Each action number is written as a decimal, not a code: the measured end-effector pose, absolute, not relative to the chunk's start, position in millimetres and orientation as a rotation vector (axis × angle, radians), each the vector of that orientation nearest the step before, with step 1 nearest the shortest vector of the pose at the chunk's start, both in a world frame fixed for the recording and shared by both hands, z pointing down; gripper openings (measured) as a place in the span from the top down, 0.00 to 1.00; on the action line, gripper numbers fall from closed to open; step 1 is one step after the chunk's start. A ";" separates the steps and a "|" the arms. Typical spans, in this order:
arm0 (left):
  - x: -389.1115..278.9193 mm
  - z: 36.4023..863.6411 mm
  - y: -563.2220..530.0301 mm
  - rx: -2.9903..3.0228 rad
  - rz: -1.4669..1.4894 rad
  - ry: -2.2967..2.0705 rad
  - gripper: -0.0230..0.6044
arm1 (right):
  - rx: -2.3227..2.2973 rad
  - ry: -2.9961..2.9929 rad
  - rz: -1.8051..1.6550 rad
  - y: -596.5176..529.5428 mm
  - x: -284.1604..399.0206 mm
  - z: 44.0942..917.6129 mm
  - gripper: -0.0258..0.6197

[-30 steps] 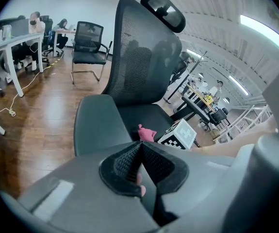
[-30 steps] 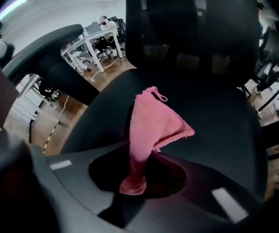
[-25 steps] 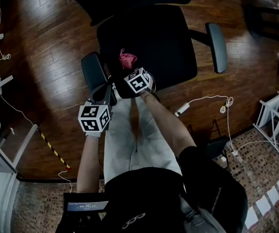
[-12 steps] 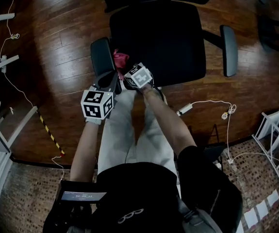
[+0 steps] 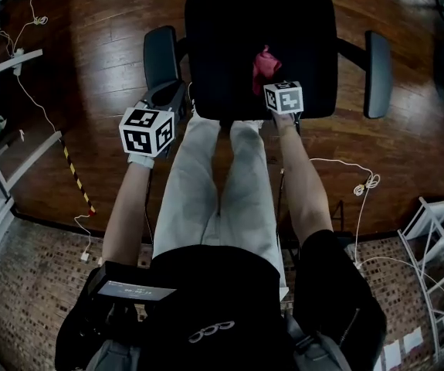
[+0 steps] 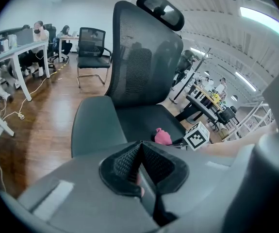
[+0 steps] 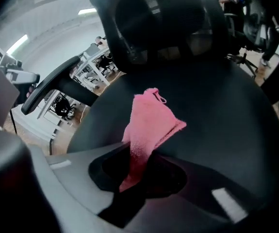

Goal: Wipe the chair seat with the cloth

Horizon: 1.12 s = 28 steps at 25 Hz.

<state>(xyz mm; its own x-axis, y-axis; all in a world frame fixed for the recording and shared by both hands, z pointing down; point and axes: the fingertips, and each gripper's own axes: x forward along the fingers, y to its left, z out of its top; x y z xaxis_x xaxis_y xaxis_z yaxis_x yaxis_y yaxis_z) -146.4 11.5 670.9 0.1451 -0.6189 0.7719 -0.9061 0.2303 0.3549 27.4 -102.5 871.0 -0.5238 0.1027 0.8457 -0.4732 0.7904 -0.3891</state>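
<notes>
Currently your right gripper (image 7: 138,157) clamps a crumpled pink terry cloth (image 7: 149,123) trailing ahead onto the black chair seat (image 7: 217,110); your left gripper (image 6: 140,149) is closed, empty.

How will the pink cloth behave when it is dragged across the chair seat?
Probably floppy: the cloth hangs in loose folds from the right gripper. Likely light, since a pinch at one end holds it. Its fuzzy nap may drag and bunch on the seat rather than slide.

Open-plan office: long desks (image 6: 14,48), seated people (image 6: 40,30), mesh swivel chairs (image 6: 146,57) (wooden floor (image 5: 90,68))
</notes>
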 end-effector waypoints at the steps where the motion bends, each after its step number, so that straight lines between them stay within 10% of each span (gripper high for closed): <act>1: -143.1 669.9 10.6 1.479 0.384 -1.569 0.97 | 0.308 -1.996 0.743 -114.5 42.5 870.1 0.86; 21: 13.6 660.8 -8.3 1.614 0.382 -1.396 0.97 | 0.910 -1.739 0.473 -234.2 246.5 824.5 0.86; 28: 2.8 665.3 19.9 1.623 0.339 -1.364 0.97 | 0.787 -1.754 0.452 -194.8 211.6 841.8 0.86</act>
<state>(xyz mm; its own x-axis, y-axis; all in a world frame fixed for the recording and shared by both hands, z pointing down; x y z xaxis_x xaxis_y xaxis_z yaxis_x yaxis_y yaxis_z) 2.8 19.9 665.3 0.3381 -0.6096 0.7170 -0.8744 0.0783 0.4789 211.6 -194.8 841.8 -0.1715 -0.2827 0.9437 -0.7035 0.7058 0.0836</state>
